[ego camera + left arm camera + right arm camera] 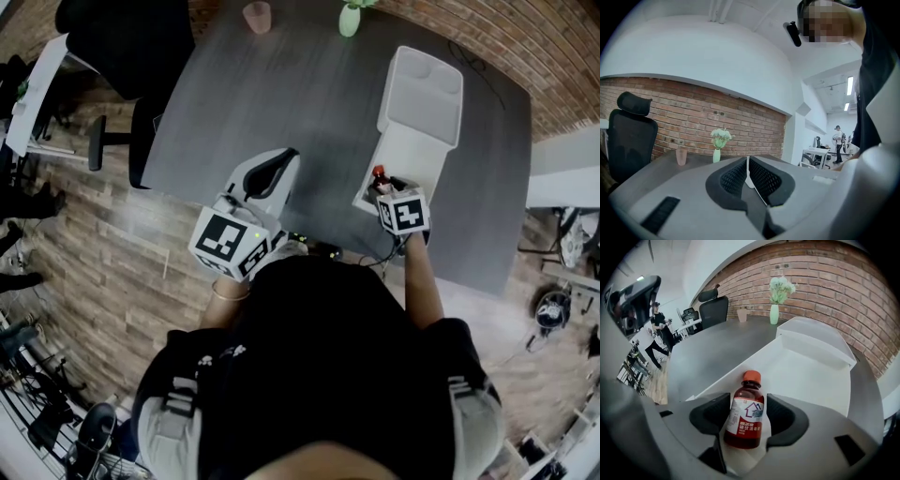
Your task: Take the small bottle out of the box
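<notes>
A small brown bottle (746, 413) with an orange cap and a white label stands upright on the floor of the open white box (811, 376), near its front corner. My right gripper (747, 414) is open with the bottle between its black pads; thin gaps show on both sides. The head view shows the bottle (379, 176) at the near end of the box (417, 122), just ahead of the right gripper (389, 189). My left gripper (279, 161) hovers over the grey table to the left of the box. It is shut and empty, its pads meeting (748, 176).
The grey table (281, 94) carries a pink cup (257, 16) and a green vase with flowers (349, 19) at its far edge. A black office chair (122, 37) stands at the far left corner. The box lid (815, 341) lies open behind the box floor.
</notes>
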Available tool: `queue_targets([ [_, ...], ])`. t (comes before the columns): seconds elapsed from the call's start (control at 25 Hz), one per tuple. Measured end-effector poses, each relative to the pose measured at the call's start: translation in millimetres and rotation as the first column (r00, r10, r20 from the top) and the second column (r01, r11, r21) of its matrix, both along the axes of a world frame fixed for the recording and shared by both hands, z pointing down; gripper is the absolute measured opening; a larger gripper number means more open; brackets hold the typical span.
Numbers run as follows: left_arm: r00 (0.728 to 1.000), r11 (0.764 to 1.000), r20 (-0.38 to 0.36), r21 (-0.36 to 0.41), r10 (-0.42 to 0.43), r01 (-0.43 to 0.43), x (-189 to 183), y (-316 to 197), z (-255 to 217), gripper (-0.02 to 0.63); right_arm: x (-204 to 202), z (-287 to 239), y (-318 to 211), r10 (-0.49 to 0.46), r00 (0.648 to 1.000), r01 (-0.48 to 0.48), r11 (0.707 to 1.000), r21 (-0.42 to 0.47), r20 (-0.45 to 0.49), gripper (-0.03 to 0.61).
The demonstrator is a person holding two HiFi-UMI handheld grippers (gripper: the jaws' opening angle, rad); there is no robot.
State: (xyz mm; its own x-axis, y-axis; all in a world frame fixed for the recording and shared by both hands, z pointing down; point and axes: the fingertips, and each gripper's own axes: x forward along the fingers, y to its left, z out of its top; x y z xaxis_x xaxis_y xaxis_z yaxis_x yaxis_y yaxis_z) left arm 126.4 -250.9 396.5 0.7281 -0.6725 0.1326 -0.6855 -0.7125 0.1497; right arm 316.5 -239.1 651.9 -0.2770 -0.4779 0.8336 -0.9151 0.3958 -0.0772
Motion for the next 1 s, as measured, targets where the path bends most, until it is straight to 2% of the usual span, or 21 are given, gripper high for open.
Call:
queue_targets([
  [0.24, 1.000, 0.999, -0.007, -0.017, -0.030, 0.030, -18.6, -5.2, 7.1, 0.003, 0.9, 14.2, -3.8, 0.005, 0.998, -0.009, 0.997, -0.070, -0.057, 0.236],
  [0.4, 0.999, 0.999, -0.044, -0.032, -0.030, 0.029, -22.3, -5.8, 7.7, 0.003, 2.4, 11.1, -14.9, 0.001, 0.995, -0.003, 1.000, -0.016, -0.097, 0.233],
  [0.68, 0.999, 1.000, -0.044, -0.018, -0.012, 0.011, -21.3, -7.8, 2.9, 0.003, 3.2, 6.6, -11.9, 0.014, 0.995, -0.012, 1.000, 0.019, -0.098, 0.227],
  [1.0, 0.999, 0.999, -0.037, -0.016, 0.032, -0.033, -15.0, -11.3, 2.1, 0.003, 14.4, -23.9, -3.5, 0.146, 0.988, -0.139, 0.983, 0.123, -0.047, 0.224],
])
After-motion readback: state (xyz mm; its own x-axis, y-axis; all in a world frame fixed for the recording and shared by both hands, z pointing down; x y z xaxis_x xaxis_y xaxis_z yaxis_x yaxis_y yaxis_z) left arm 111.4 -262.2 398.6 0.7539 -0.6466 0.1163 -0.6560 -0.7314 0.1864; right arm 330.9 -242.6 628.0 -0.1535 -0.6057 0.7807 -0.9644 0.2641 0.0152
